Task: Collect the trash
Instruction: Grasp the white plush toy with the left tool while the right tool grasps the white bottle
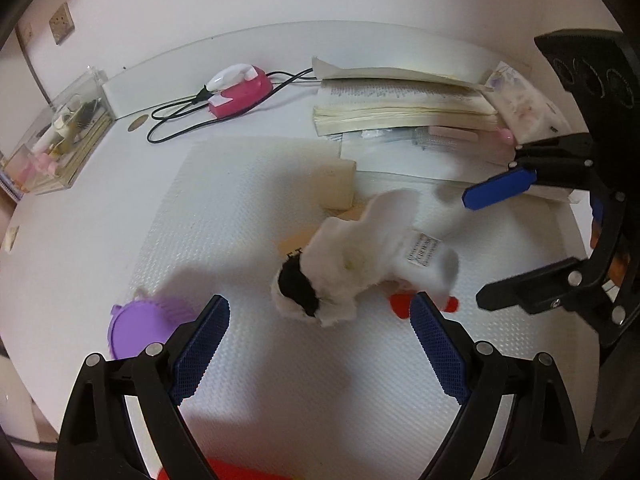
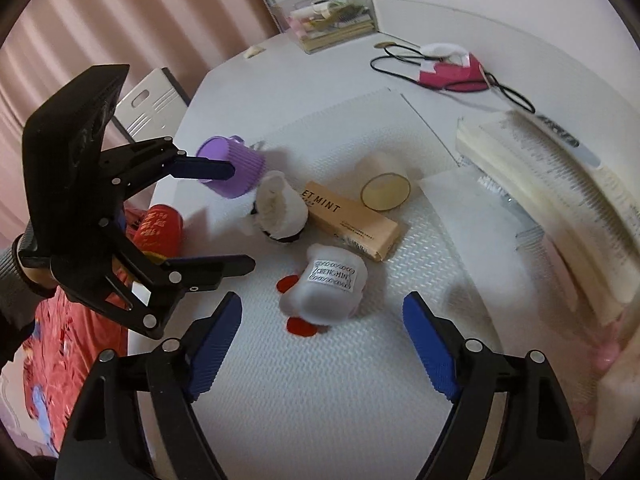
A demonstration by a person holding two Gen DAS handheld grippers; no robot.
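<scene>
Two grippers hung above the textured mat [image 2: 360, 380], both spread wide and holding nothing. My left gripper [image 1: 320, 344] pointed at the white plush toy [image 1: 360, 256], which lay on its side on the mat with its sewn label facing up and red feet showing beneath it. My right gripper [image 2: 320, 344] faced the same plush toy [image 2: 324, 292] from the opposite side, so the two approaches crossed over the centre of the surface [image 1: 80, 216].

Likely trash lay just behind the toy: a tan mint carton [image 2: 352, 220], partly under the toy, and a tipped paper cup [image 2: 384, 184] at the carton's far end. A purple ribbed cup [image 2: 236, 168] lay near the surface's left edge, close to the left gripper [image 2: 208, 216] fingers. I judged the carton the nearest target; the toy blocked a direct grasp from the left.
</scene>
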